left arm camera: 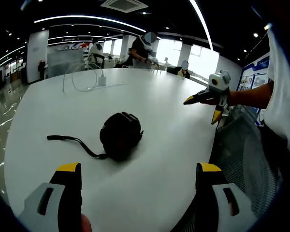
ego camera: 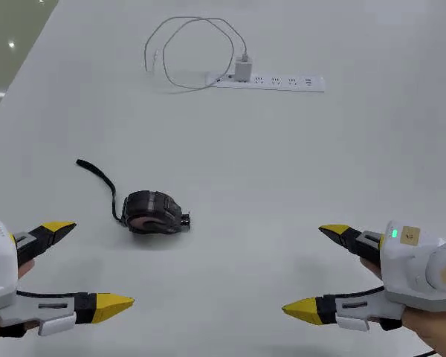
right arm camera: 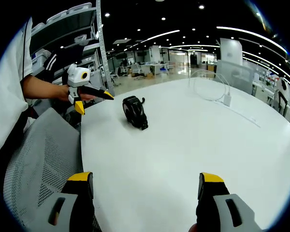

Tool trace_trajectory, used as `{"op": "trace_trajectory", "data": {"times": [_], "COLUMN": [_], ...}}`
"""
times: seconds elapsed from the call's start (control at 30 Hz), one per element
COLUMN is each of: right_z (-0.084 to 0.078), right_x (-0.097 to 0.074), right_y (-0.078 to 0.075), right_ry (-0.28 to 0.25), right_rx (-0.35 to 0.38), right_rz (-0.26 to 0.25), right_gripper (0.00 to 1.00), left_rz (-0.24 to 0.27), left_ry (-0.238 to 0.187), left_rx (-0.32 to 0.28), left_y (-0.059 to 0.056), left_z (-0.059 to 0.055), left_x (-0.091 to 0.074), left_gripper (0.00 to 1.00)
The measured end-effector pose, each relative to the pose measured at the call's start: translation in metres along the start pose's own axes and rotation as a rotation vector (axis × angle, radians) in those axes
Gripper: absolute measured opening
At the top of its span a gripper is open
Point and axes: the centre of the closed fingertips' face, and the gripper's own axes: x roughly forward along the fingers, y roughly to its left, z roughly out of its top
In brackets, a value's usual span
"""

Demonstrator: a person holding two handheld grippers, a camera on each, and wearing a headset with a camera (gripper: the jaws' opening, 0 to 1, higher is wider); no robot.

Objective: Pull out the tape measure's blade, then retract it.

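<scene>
White table (ego camera: 297,171) bears a black tape measure (ego camera: 152,213), its lettering illegible.

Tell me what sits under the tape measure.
The tape measure rests straight on the white table; its black strap trails off beside it. The patch beneath its body is covered, so anything thin there cannot be seen.

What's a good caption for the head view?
Open left gripper and right gripper hover by a black tape measure on a white table.
</scene>
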Motion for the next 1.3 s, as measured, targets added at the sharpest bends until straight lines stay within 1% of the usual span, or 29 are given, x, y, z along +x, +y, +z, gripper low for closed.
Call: {"op": "trace_trajectory", "data": {"times": [0.2,0.5,0.67,0.83,0.9,1.17,1.3], "right_z": [0.001,0.01,0.015,0.023,0.023,0.027,0.028], "right_x": [0.007,0.014,0.021,0.026,0.03,0.039,0.042], "right_y": [0.0,-0.003,-0.005,-0.006,-0.008,-0.011,-0.012], "right_ry": [0.011,0.003,0.004,0.0,0.005,0.024,0.032], "right_rx": [-0.025,-0.054,-0.072,-0.083,-0.091,-0.132,-0.145], "right_rz": [0.021,0.04,0.049,0.062,0.066,0.087,0.098], "right_gripper": [0.89,0.89,0.88,0.88,0.88,0.88,0.88], "left_rz": [-0.013,-0.028,-0.038,-0.055,-0.066,-0.094,-0.106], "left_ry": [0.016,0.04,0.053,0.079,0.086,0.116,0.141], "left_rx": [0.022,0.059,0.081,0.128,0.134,0.177,0.214], "left_y": [0.003,0.009,0.012,0.013,0.012,0.016,0.018], "left_z": [0.001,0.004,0.006,0.007,0.008,0.009,0.008], "left_x": [0.005,0.012,0.018,0.024,0.027,0.037,0.041], "left_gripper": [0.96,0.96,0.96,0.96,0.96,0.96,0.96]}}
